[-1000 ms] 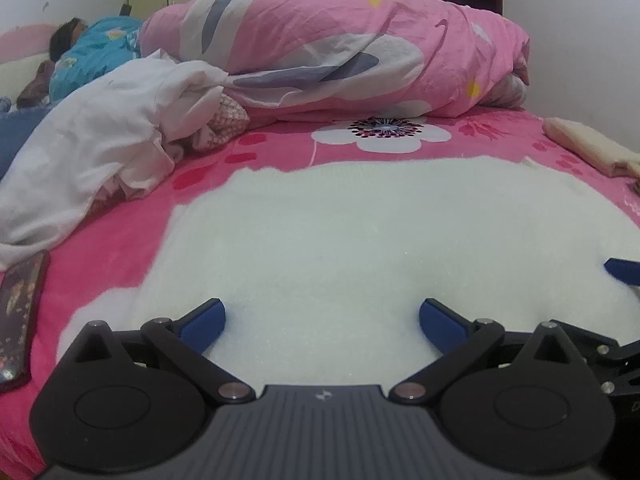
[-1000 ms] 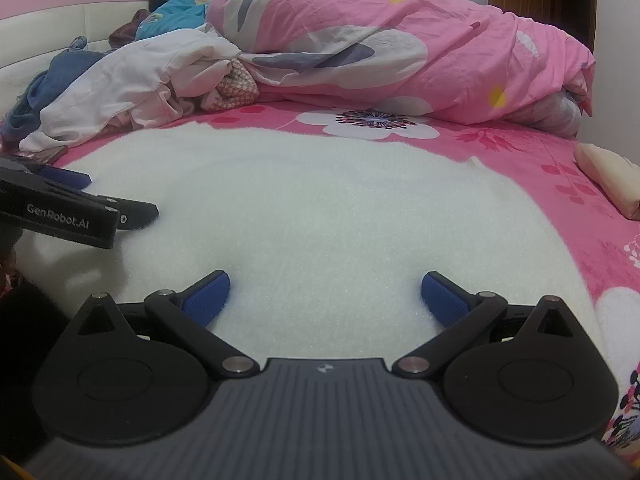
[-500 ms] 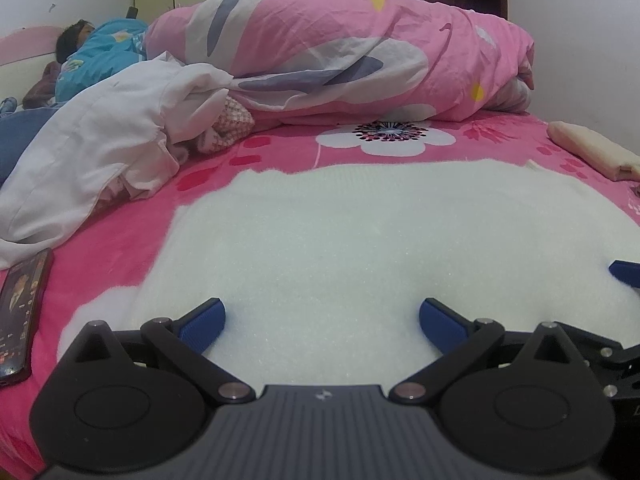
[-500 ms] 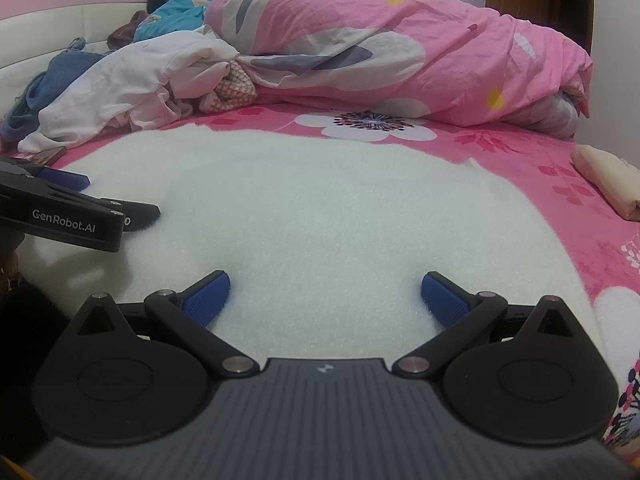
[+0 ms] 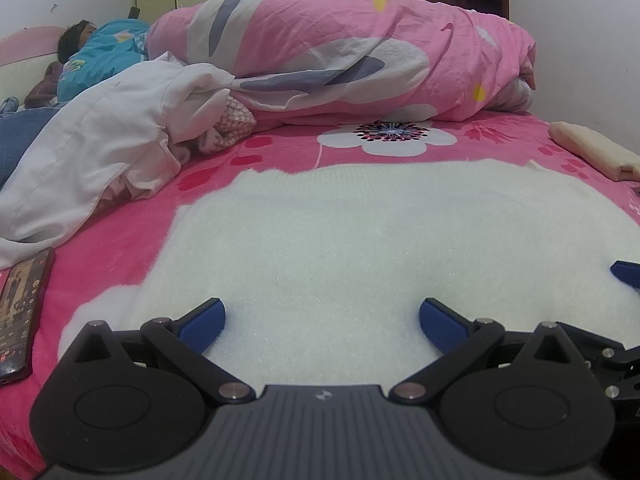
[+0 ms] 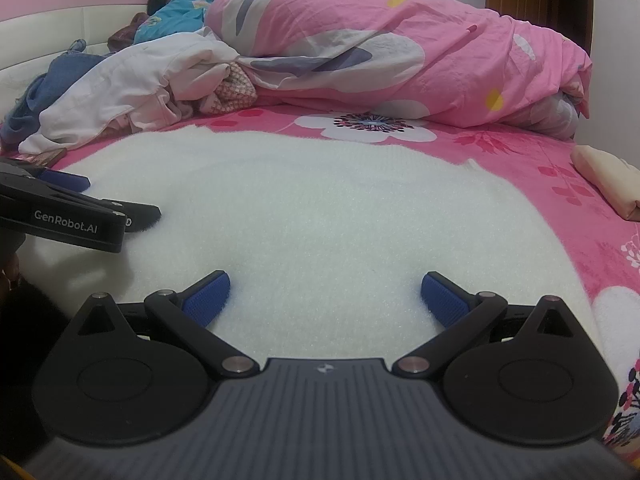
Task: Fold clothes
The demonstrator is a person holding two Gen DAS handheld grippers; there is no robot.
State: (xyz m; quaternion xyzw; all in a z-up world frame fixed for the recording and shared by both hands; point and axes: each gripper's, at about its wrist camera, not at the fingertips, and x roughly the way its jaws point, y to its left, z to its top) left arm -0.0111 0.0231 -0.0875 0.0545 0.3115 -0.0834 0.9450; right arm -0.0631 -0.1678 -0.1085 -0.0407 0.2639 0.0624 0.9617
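A white fuzzy garment (image 5: 360,240) (image 6: 312,208) lies flat on the pink flowered bed sheet (image 5: 280,148), filling the middle of both views. My left gripper (image 5: 322,318) hovers low over its near edge, open, with nothing between the blue pads. My right gripper (image 6: 325,294) is likewise open over the near edge, further right. The left gripper's body (image 6: 64,216) shows at the left of the right wrist view, and one blue fingertip (image 5: 628,272) of the right gripper shows at the right edge of the left wrist view.
A heap of white and pink clothes (image 5: 104,148) lies at the back left. A rolled pink quilt (image 5: 360,56) spans the back. A person in blue (image 5: 100,52) lies by the headboard. A phone (image 5: 22,308) rests at the left, a folded cream cloth (image 5: 592,152) at the right.
Both grippers stay open. The left wrist view has shifted slightly, so the phone and the clothes heap now sit further right in it. The garment has not moved.
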